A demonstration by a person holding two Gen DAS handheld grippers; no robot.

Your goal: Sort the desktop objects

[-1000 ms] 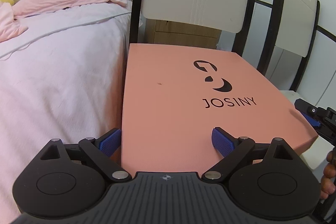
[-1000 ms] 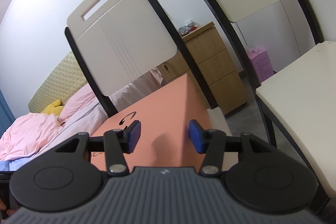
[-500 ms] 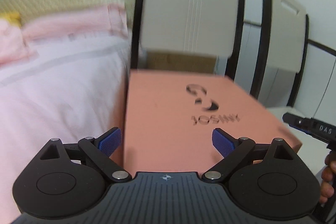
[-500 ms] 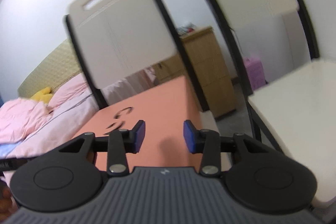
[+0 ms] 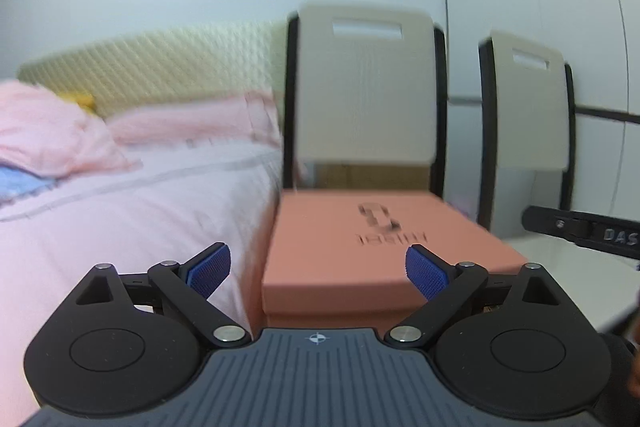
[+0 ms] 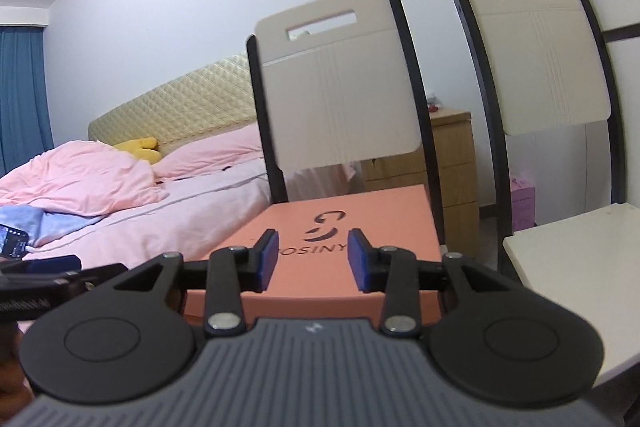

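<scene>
A salmon-pink box (image 5: 372, 247) with a black JOSINY logo lies flat on a chair seat; it also shows in the right wrist view (image 6: 352, 227). My left gripper (image 5: 318, 271) is wide open and empty, just short of the box's near edge. My right gripper (image 6: 312, 259) is part open and empty, held over the box's near edge. The left wrist view is blurred.
A cream chair back (image 5: 364, 83) rises behind the box. A second cream chair (image 6: 536, 51) stands at the right, its seat (image 6: 580, 267) beside the box. A bed with pink bedding (image 5: 120, 195) lies at the left. A wooden drawer unit (image 6: 452, 155) stands behind.
Both grippers have pulled back and tilted up, so the box sits lower and farther off. The right gripper's jaws have narrowed a little. The left jaws stay wide open.
</scene>
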